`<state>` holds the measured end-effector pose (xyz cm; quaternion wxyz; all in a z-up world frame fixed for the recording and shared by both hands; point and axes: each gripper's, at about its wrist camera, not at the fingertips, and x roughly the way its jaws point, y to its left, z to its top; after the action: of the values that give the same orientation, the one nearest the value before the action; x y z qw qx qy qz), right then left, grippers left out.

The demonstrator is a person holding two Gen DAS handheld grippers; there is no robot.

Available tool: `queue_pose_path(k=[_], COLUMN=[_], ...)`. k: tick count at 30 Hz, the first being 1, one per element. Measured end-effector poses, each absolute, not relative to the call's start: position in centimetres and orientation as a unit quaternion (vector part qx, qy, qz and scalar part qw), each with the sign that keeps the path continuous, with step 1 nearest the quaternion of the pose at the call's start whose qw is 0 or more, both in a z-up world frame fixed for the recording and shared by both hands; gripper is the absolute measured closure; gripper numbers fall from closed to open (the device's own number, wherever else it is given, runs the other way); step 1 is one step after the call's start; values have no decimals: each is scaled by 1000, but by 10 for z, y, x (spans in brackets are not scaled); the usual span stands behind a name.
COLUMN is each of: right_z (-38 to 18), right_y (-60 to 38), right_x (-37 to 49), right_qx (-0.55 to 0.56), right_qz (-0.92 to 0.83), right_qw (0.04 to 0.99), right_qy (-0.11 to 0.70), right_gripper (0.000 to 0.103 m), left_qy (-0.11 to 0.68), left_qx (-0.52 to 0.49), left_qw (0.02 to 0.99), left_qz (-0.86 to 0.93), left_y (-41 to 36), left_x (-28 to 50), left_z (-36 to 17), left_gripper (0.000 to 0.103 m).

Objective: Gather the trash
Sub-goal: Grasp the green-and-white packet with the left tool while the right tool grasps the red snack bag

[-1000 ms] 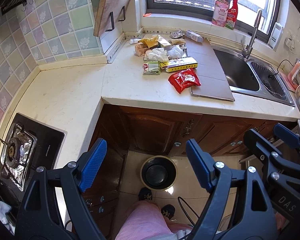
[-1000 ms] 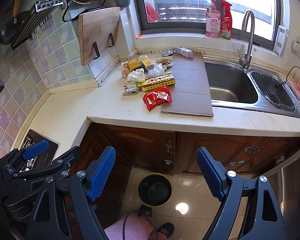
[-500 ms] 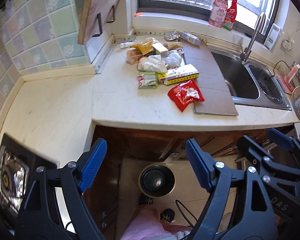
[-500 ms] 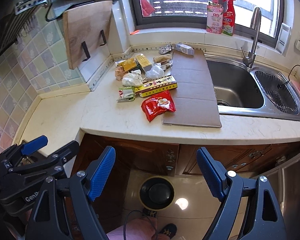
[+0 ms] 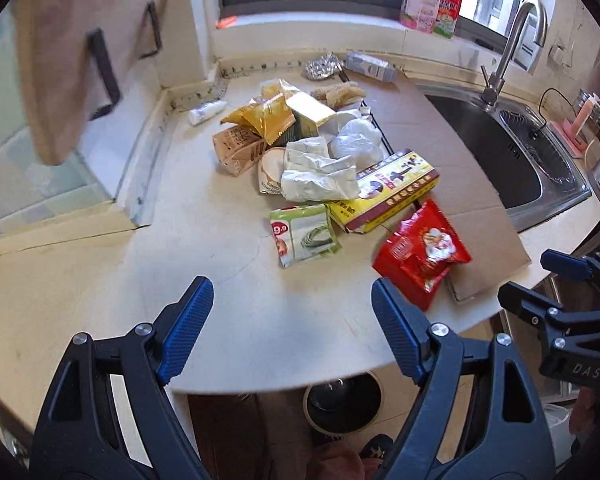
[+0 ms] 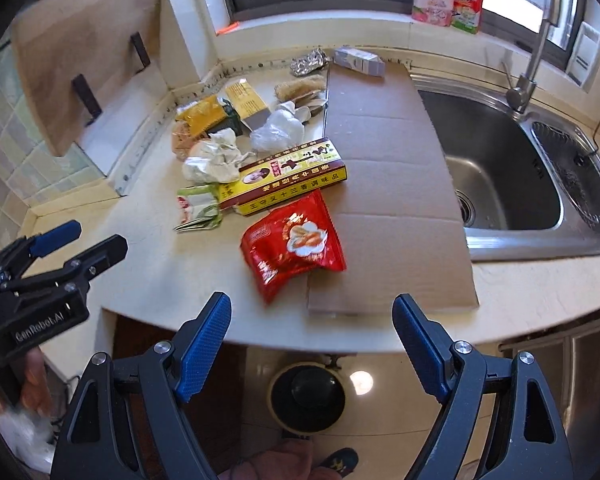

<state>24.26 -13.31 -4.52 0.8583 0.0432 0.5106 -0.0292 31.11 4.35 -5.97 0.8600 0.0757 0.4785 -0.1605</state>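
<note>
Trash lies heaped on the counter [image 5: 100, 288] in front of us: a red snack bag [image 6: 294, 244] nearest the edge, half on a flat sheet of cardboard [image 6: 384, 184], then a yellow box [image 6: 288, 176], a green-and-white packet [image 5: 304, 234], crumpled white wrappers [image 5: 316, 168], a yellow foil bag [image 5: 264, 118], and foil [image 5: 320, 66] and a small carton [image 5: 370, 66] farther back near the wall. Our left gripper [image 5: 292, 332] and right gripper [image 6: 312, 344] both hang above the counter's front edge with fingers spread wide and nothing between them. We judge the red bag the likely first pick, and the risks sit there: it is slick and puffy, so a shallow pinch could let it squirt out, and a push instead of a pinch could slide it off the edge past the bin. It also overlaps the cardboard, so closing low could catch the sheet along with it. The two grippers are close side by side, and reaching for neighbouring pieces together could make them collide. The round bin [image 6: 308, 396] stands on the floor below the counter edge, beside the person's shoes; it looks dark inside and we cannot tell what it holds. The sink [image 6: 496, 168] to the right appears to hold no trash.
</note>
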Motion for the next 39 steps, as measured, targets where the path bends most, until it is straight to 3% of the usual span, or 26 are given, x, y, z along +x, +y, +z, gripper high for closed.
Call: queue_pose_path(k=[11,28,34,39], right_z=[-115,-144,-145,-144], right_y=[-130,-112,-108,-102], right_x=[335,350,346,346], right_qx=[32,9,3,0], right_qz=[-14,6,12,20], right_qw=[848,837,837,838], right_qy=[528,547,547,546], right_gripper=[22,26,28,29], left_qy=[506,494,485,498], left_qx=[77,54,71,57], left_qw=[838,807,802,799], left_qz=[-188,-319,-342,-333], left_y=[41,32,25,35], left_x=[392,439,424,412], left_z=[-129,-168,-164,-164], left_gripper=[24,25,68,85])
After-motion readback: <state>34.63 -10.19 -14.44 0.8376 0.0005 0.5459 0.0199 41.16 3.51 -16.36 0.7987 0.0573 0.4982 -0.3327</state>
